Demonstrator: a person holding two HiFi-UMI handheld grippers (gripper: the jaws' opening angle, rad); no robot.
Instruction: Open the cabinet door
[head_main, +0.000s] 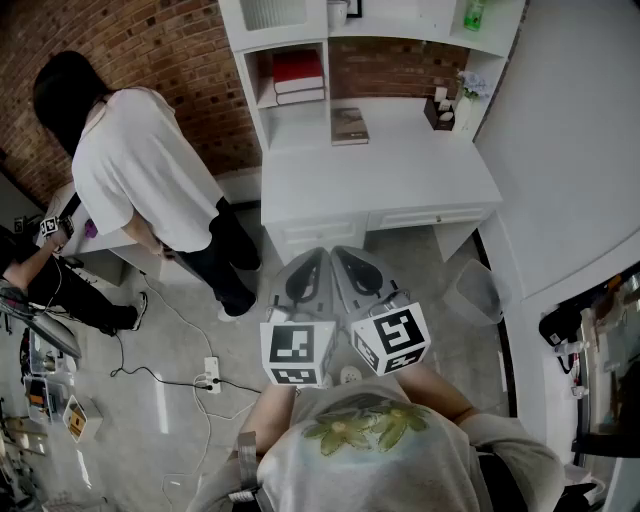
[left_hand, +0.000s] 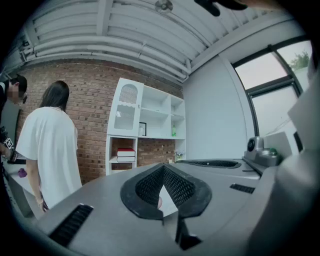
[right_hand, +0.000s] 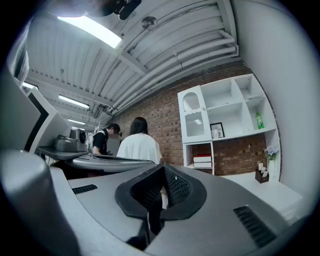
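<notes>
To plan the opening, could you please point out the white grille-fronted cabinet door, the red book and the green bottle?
white grille-fronted cabinet door (right_hand: 193, 120): right gripper view, its centre.
red book (head_main: 297, 66): head view, its cover.
green bottle (right_hand: 258, 120): right gripper view, its body.

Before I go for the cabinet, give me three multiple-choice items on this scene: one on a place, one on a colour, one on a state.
1. The red-topped book stack sits:
A on the floor
B right below the cabinet door
C on the top shelf

2. The bottle is:
A green
B red
C blue

3. The cabinet door is:
A swung open
B missing
C closed

Answers:
1 B, the stack lies in the opening under the door.
2 A, the bottle shows green in both gripper views.
3 C, the door sits flush in its frame.
</notes>
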